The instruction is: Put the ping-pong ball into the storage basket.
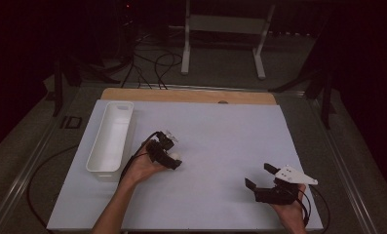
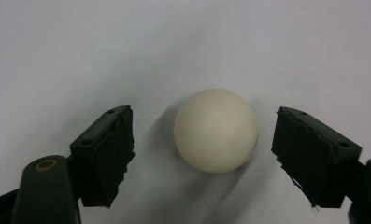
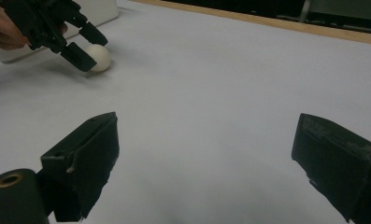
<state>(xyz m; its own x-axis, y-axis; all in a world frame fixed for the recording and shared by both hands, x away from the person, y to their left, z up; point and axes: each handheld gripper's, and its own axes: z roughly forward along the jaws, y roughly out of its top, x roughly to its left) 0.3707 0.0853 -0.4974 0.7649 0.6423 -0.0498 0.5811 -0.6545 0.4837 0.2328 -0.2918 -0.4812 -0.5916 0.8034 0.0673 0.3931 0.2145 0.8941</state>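
A: The white table (image 1: 220,146) spreads widest, and a long white tray (image 1: 110,136) sits at its left edge. What does the person work on?

B: A small cream ball (image 2: 216,131) resting on the sheet just right of the tray. The left gripper (image 2: 202,154) straddles it, jaws parted, a gap showing on each side, so nothing is pinched yet.

A: And the other hand?

B: The right gripper (image 3: 206,163) hangs over bare table well apart from the ball, jaws spread wide, holding nothing.

A: How would that ball handle?

B: It looks like a hollow plastic shell: very light, stiff, smooth and quick to roll. The pads (image 2: 106,156) probably ought to meet it across its widest middle, level with the centre; a bite too high or too low would likely squirt it away.
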